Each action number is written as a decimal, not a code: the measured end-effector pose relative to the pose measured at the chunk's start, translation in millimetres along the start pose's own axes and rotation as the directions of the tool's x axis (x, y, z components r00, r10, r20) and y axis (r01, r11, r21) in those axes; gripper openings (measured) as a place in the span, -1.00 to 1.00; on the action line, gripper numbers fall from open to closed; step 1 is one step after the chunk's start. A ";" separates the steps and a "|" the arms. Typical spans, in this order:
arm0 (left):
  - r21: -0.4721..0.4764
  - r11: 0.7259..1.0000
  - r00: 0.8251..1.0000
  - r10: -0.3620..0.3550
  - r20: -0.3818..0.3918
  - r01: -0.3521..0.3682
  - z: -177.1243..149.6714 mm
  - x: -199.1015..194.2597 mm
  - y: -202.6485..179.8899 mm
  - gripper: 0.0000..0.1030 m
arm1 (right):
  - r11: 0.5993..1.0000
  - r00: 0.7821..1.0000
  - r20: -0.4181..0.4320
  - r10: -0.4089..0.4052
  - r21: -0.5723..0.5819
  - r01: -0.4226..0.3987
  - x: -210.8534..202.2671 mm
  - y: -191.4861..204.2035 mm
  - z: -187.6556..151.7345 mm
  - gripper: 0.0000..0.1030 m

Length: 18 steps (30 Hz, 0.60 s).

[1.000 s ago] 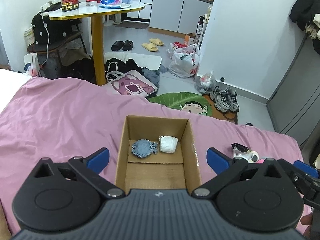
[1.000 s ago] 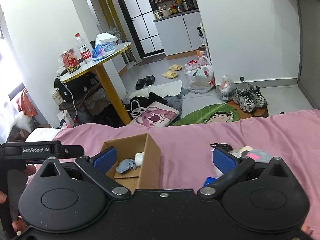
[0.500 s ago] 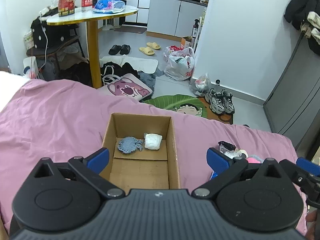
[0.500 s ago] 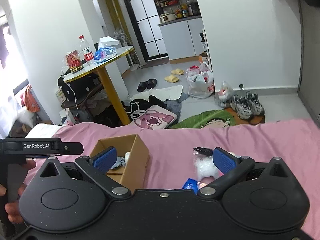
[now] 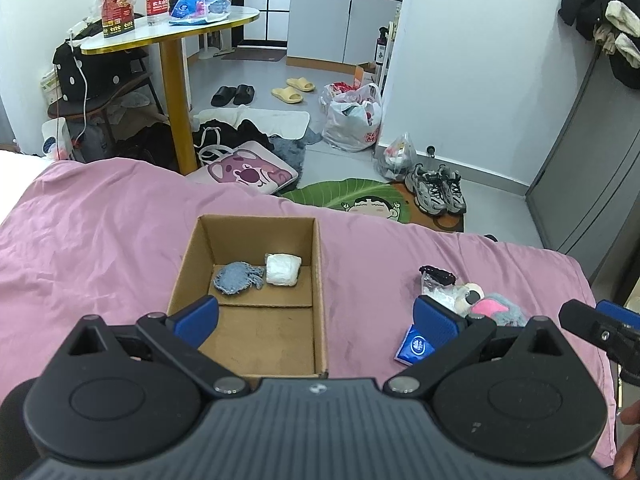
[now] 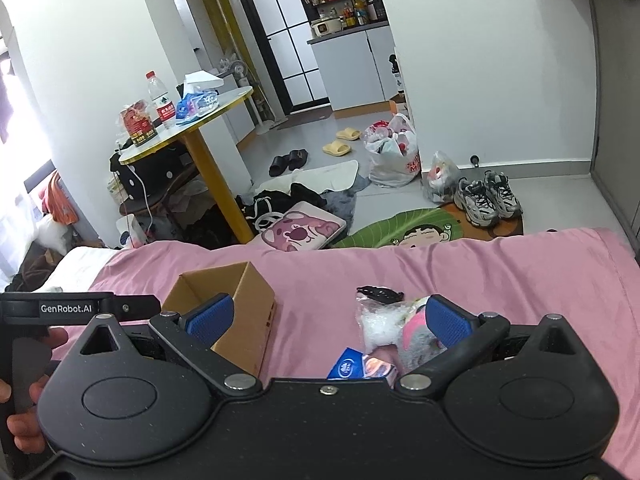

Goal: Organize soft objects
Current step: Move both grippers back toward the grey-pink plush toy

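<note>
An open cardboard box [image 5: 320, 280] [image 6: 256, 320] sits on the pink bedspread [image 5: 100, 240]. Inside it lie a blue-grey knitted piece [image 5: 238, 278] and a white soft bundle [image 5: 283, 270]. To the box's right is a small heap: a clear bag with a black clip [image 5: 434, 282] [image 6: 376, 322], a pink and grey plush [image 5: 496, 310] [image 6: 416, 336], and a blue tissue pack [image 5: 414, 346] [image 6: 348, 368]. My left gripper [image 5: 316, 316] hangs open over the box's near end. My right gripper [image 6: 330, 314] is open just before the heap, holding nothing.
The bed's far edge drops to a floor strewn with a pink cushion [image 5: 248, 170], a green mat [image 5: 352, 198], sneakers [image 5: 438, 192] and bags. A round yellow-legged table [image 5: 176, 32] stands at the back left. A grey cabinet [image 5: 592, 184] flanks the bed's right side.
Both grippers have pulled back and shifted right, so the box slid left in both views and the heap came closer to the right gripper. Both stay open.
</note>
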<state>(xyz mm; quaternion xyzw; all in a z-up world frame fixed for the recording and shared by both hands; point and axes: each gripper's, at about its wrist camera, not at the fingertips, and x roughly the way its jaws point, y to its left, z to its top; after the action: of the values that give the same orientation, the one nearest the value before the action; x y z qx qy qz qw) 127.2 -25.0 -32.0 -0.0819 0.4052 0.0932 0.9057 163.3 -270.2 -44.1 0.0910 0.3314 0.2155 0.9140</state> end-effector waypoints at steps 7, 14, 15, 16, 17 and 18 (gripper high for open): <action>0.012 1.000 1.000 0.006 -0.006 -0.006 -1.0 2.7 -16.6 0.99 | 1.000 1.000 -0.011 -0.013 0.004 0.013 -1.2 -16.2 4.5 1.00; 0.029 0.999 1.000 0.027 -0.008 -0.027 -2.0 8.2 -32.8 0.99 | 0.999 0.999 0.008 -0.032 0.005 0.032 -4.2 -34.2 6.8 1.00; 0.036 0.999 1.000 0.028 -0.007 -0.027 -2.3 8.8 -35.8 0.99 | 1.000 0.999 0.014 -0.028 0.007 0.028 -4.7 -37.6 6.1 1.00; 0.045 0.999 1.000 0.028 -0.005 -0.028 -2.7 9.9 -38.9 0.99 | 1.000 1.000 0.015 -0.021 0.017 0.021 -4.7 -41.6 4.7 1.00; 0.058 0.998 1.000 0.028 -0.004 -0.028 -3.4 10.9 -42.3 0.99 | 0.999 1.000 0.017 -0.016 0.031 0.015 -4.5 -45.7 3.6 1.00; 0.071 0.997 1.000 0.026 -0.002 -0.026 -4.4 12.6 -45.5 0.98 | 0.999 1.000 0.019 -0.013 0.044 0.012 -3.5 -48.9 2.5 1.00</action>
<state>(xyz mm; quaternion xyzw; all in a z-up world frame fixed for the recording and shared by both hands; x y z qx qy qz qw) 143.0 -68.8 -41.1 -0.0444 0.4107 0.0903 0.9062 178.9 -315.4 -55.3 0.1112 0.3276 0.2013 0.9164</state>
